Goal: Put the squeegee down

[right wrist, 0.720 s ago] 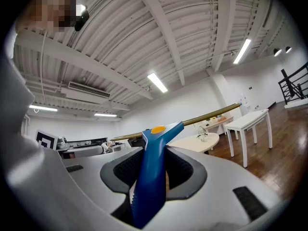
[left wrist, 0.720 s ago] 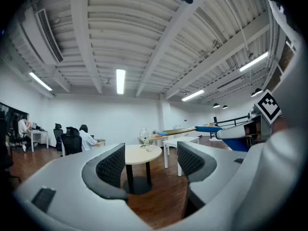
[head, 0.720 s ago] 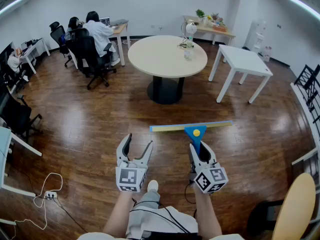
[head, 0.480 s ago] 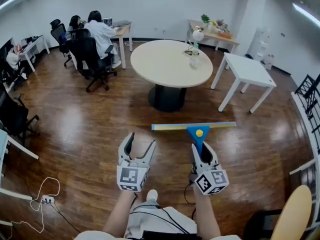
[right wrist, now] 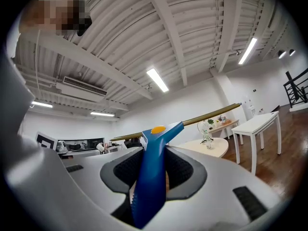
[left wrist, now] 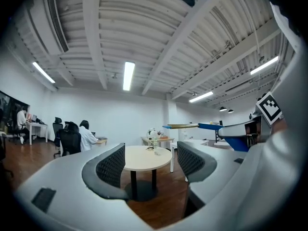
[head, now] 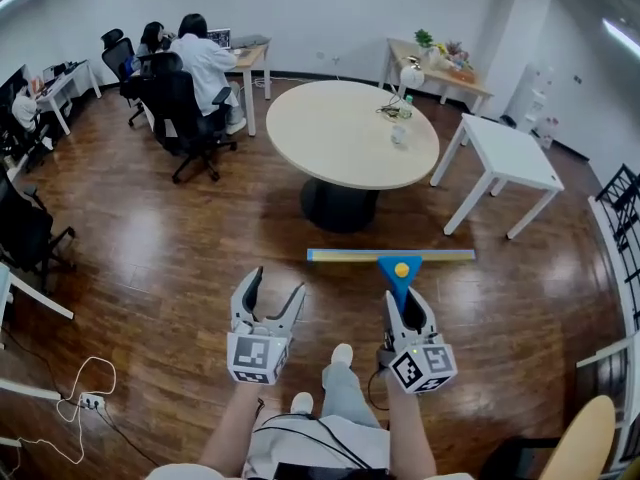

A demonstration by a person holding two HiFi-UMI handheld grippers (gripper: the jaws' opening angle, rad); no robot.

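Observation:
The squeegee (head: 397,263) has a blue handle with a yellow dot and a long yellow-green blade held crosswise in the air. My right gripper (head: 403,302) is shut on its handle (right wrist: 150,177), which stands between the dark pads. The blade (right wrist: 211,115) runs left to right above the jaws. My left gripper (head: 268,295) is held level beside it, open, with nothing between its fingers (left wrist: 110,166). From the left gripper view the squeegee (left wrist: 202,126) shows at the right. Both grippers hover above the wooden floor.
A round beige table (head: 350,133) on a dark pedestal stands ahead, with a small bottle on it. A white square table (head: 508,153) is to its right. People sit at desks (head: 195,63) at the far left. Cables (head: 70,398) lie on the floor at lower left.
The view has shifted slightly toward the round table. One foot has stepped forward between the arms. Both grippers keep their pose and the squeegee stays held.

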